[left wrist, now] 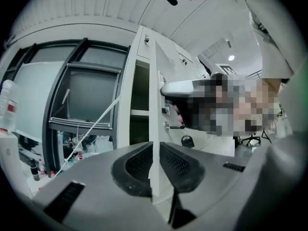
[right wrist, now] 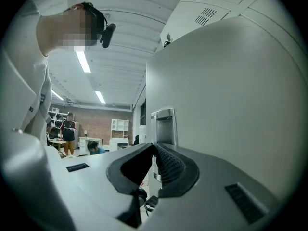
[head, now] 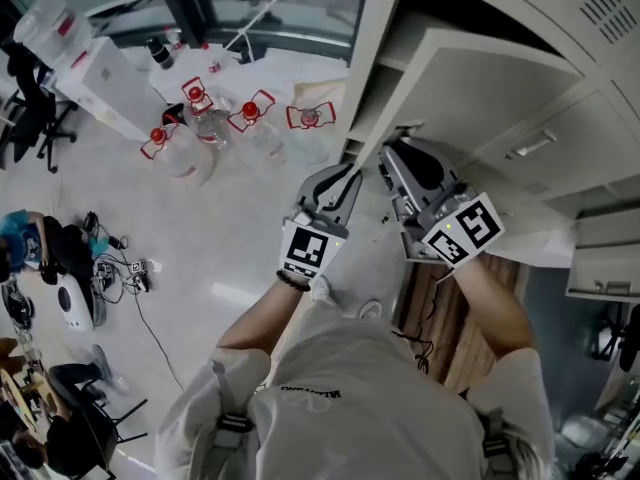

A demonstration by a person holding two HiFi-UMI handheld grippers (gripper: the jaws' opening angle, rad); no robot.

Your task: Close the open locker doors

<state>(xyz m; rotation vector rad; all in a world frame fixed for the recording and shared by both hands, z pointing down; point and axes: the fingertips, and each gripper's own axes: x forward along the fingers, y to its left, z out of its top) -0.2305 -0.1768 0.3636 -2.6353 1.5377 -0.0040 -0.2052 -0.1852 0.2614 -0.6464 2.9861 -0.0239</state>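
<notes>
Your left gripper (head: pixel 345 183) pinches the free edge of the open locker door (head: pixel 460 88): in the left gripper view the thin white edge stands upright between the 2 ribbed pads (left wrist: pixel 179 163), which sit flush against it. Your right gripper (head: pixel 393 156) is on the door's outer face, just beside the left one, with only the panel between them. Its jaws are drawn nearly together on the lip of the door's metal handle (right wrist: pixel 163 124), which fills the narrow gap. The door juts out from the locker bank (head: pixel 600 28), its compartment (left wrist: pixel 139 97) dark behind the door. Water jugs (head: pixel 185 158) stand on the floor, well apart from the door on the left gripper's side.
</notes>
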